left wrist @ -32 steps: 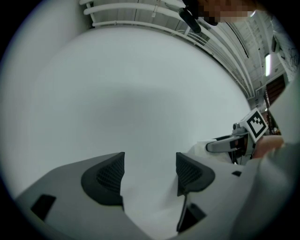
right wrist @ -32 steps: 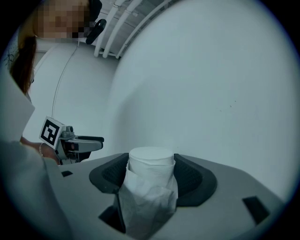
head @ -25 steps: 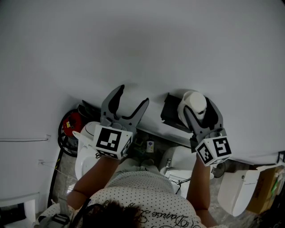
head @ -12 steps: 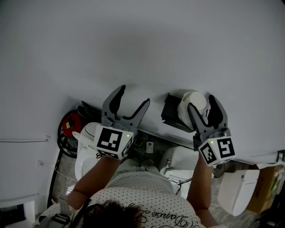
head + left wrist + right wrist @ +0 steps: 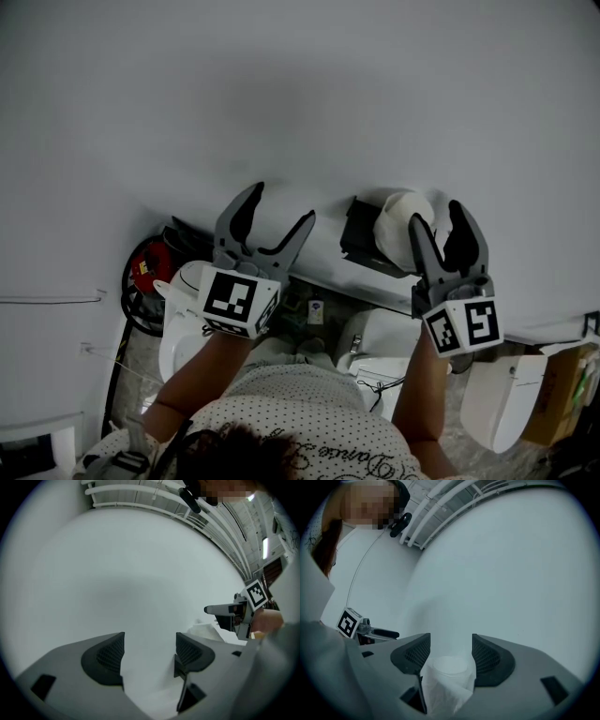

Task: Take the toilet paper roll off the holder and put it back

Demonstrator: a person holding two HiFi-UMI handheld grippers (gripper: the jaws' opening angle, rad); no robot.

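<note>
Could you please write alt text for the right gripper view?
A toilet paper roll sits between the right hand-held gripper's jaws, which have just been closing on it, before a wall. The left hand-held gripper shows at left.

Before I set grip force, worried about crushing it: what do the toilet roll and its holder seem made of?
The roll: soft white tissue paper, matte; a loose sheet hangs crumpled and creased. The holder: black, flat-panelled and rigid-looking, probably plastic or painted metal; the dim picture leaves that open.
</note>
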